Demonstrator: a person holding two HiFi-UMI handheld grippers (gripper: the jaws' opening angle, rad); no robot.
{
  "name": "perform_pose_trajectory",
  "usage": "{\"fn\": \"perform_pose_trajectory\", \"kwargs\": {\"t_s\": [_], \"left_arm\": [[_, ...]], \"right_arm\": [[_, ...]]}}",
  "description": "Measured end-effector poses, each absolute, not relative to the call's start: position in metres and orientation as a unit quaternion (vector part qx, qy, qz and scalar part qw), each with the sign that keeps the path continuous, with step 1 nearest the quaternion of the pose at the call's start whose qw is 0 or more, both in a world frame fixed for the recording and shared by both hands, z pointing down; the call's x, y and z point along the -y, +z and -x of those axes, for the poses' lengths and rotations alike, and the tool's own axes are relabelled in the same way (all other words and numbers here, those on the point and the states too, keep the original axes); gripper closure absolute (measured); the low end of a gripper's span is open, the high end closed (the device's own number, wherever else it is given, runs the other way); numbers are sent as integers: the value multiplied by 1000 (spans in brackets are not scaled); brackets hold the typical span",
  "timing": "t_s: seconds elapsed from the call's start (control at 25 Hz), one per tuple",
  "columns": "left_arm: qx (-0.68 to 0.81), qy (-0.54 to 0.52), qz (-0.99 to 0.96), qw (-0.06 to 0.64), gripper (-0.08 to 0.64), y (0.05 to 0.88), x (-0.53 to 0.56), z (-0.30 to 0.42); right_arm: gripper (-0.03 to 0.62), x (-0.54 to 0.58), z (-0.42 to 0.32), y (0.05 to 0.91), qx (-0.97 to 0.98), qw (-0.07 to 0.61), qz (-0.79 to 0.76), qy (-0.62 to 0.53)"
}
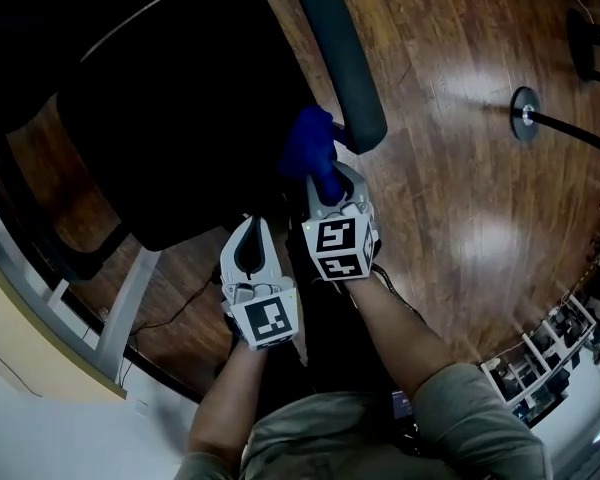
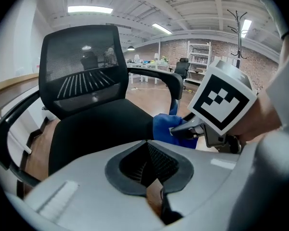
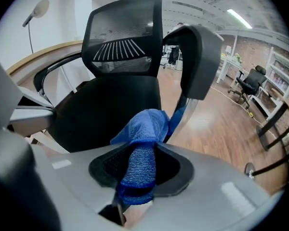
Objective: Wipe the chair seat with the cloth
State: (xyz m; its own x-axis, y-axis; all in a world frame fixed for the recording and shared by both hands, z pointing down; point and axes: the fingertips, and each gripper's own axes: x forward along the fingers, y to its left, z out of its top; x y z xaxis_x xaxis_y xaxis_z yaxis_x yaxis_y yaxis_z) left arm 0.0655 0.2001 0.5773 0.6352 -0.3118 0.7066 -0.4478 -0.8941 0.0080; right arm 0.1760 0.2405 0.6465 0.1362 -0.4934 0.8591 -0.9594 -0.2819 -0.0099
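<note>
The black office chair's seat (image 1: 170,138) fills the upper left of the head view. My right gripper (image 1: 327,186) is shut on a bunched blue cloth (image 1: 308,140), held at the seat's right front corner, just below the right armrest (image 1: 340,58). In the right gripper view the cloth (image 3: 143,129) runs up between the jaws and hangs over the seat (image 3: 111,107). My left gripper (image 1: 248,251) hovers by the seat's front edge, jaws together with nothing in them. In the left gripper view the cloth (image 2: 164,127) lies at the edge of the seat (image 2: 101,126).
The mesh backrest (image 2: 82,66) rises behind the seat, and an armrest (image 3: 198,52) stands close on the right. A round stand base (image 1: 525,111) sits on the wooden floor (image 1: 450,198). A light desk edge (image 1: 40,358) runs along the left.
</note>
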Motion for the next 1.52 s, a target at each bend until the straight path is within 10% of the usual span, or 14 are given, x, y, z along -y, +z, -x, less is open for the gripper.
{"fn": "perform_pose_trajectory", "kwargs": {"t_s": [0.64,1.52], "left_arm": [[297,364,-874,126,555,586,-183,-8],[501,340,-776,179,555,583,-140,271]], "right_arm": [[474,-233,-161,642,551,302,-679,378],[472,-136,198,634,796,386,-398,244]]}}
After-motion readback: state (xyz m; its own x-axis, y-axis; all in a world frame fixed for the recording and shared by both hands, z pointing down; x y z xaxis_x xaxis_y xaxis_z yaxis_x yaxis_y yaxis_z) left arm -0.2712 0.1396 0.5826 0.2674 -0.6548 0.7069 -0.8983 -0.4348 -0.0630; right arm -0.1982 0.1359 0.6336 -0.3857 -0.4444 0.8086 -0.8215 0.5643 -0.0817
